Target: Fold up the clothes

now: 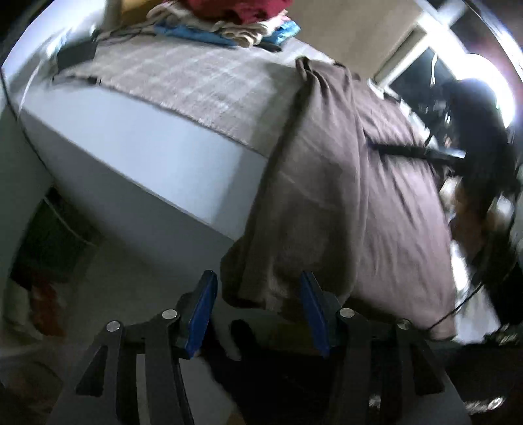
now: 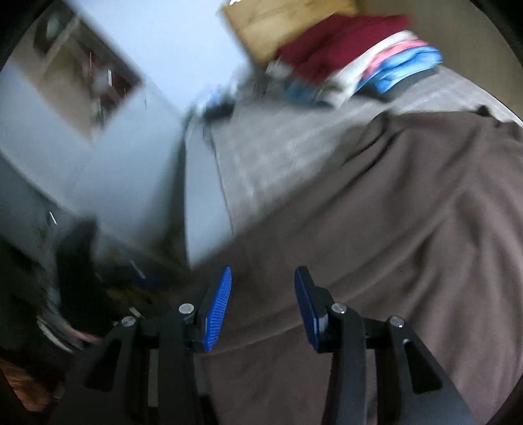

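Note:
A large brown garment (image 1: 343,196) lies spread over a grey checked surface (image 1: 183,81), and its near edge hangs over the white side. My left gripper (image 1: 258,294) is at that hanging hem. Its blue pads (image 1: 201,314) stand apart with the hem in the gap, and neither pad presses on it. In the right wrist view the same brown garment (image 2: 392,229) fills the right half. My right gripper (image 2: 264,278) hovers over its near edge with its blue pads (image 2: 217,310) apart and nothing pinched between them. Both views are blurred.
A pile of folded clothes (image 1: 228,19) in red, cream and blue sits at the far end, also the pile (image 2: 359,62) beside a cardboard box (image 2: 281,23). Dark cables and a black device (image 1: 76,54) lie far left. A dark blurred shape (image 1: 477,137) stands at the right.

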A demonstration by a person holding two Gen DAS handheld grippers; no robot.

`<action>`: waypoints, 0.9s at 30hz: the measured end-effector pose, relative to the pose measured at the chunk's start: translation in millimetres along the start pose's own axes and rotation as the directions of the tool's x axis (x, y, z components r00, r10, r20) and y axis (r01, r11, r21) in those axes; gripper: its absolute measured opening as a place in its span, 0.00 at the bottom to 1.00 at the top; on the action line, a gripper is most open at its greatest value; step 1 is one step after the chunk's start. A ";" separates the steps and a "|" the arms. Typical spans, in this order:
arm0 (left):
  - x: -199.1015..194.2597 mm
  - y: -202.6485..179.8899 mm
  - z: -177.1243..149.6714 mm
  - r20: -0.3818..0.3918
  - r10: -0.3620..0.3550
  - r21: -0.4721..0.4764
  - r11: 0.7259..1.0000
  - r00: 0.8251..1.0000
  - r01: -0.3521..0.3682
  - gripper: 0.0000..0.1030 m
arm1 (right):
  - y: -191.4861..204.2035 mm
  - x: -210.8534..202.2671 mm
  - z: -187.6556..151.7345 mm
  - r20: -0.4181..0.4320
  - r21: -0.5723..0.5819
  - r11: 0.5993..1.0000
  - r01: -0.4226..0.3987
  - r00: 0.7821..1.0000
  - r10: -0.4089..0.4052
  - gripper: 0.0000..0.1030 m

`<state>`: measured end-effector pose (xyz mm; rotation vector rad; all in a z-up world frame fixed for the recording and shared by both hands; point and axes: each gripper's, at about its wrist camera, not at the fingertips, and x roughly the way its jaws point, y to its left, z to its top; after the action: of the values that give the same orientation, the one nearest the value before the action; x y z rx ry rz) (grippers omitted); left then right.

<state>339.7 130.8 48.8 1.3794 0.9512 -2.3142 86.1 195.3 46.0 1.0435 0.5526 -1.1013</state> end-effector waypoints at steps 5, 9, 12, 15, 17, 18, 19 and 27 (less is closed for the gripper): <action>16.3 10.1 3.9 -0.004 -0.097 -0.083 0.992 0.995 0.096 0.53 | -5.2 8.2 7.5 -0.074 0.014 1.000 0.016 0.997 -0.015 0.39; 22.3 5.9 4.0 0.007 -0.121 -0.068 0.990 0.993 0.121 0.41 | -41.1 -29.4 67.4 0.055 0.136 0.981 0.139 0.987 -0.148 0.45; 23.8 5.2 3.3 0.013 -0.127 -0.062 0.990 0.992 0.127 0.38 | -70.5 -27.5 119.2 0.076 0.203 0.955 0.216 0.969 -0.235 0.51; 21.3 4.9 2.4 0.016 -0.133 -0.041 0.990 0.991 0.134 0.30 | -97.0 -3.5 152.1 -0.003 0.272 0.908 0.319 0.944 -0.330 0.51; 18.2 3.8 2.4 0.015 -0.133 -0.024 0.991 0.991 0.134 0.25 | -114.0 12.1 166.3 -0.062 0.322 0.879 0.353 0.934 -0.353 0.51; 17.8 3.3 2.9 0.014 -0.131 -0.016 0.991 0.991 0.131 0.23 | -120.1 16.0 168.3 -0.078 0.346 0.874 0.340 0.939 -0.335 0.51; 17.2 3.1 3.4 0.014 -0.127 -0.008 0.992 0.992 0.127 0.23 | -124.7 21.2 170.4 -0.096 0.360 0.872 0.331 0.943 -0.318 0.51; 12.2 -4.2 3.8 0.005 -0.096 0.068 0.993 0.995 0.096 0.15 | -131.4 41.6 168.6 -0.170 0.323 0.854 0.409 0.912 -0.372 0.25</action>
<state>328.7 132.5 41.2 1.3773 0.9651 -2.4419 -37.3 16.4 34.4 1.3413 0.6852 -1.5563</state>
